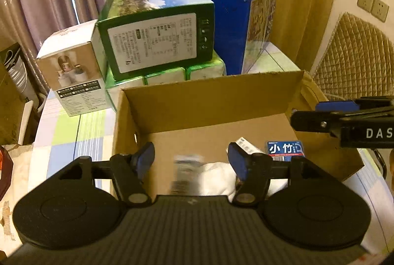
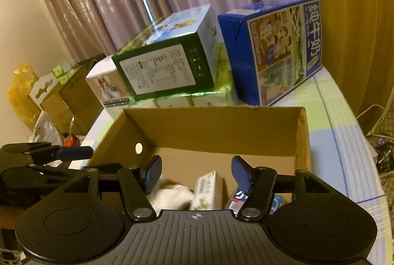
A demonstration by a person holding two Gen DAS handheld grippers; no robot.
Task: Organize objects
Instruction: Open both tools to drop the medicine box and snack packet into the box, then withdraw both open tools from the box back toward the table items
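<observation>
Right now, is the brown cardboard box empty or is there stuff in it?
Not empty. The cardboard box is open on top, and a white cloth, a blue packet and a small white carton lie at its bottom.

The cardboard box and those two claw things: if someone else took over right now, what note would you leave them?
Left gripper: open, empty, above the cardboard box.
Right gripper: open, empty, also over the box.
In the box: a white cloth, a small white carton, a blue card pack, and one blurred dark item.
Still on the table: white box, green box on green packs, blue milk carton.
</observation>
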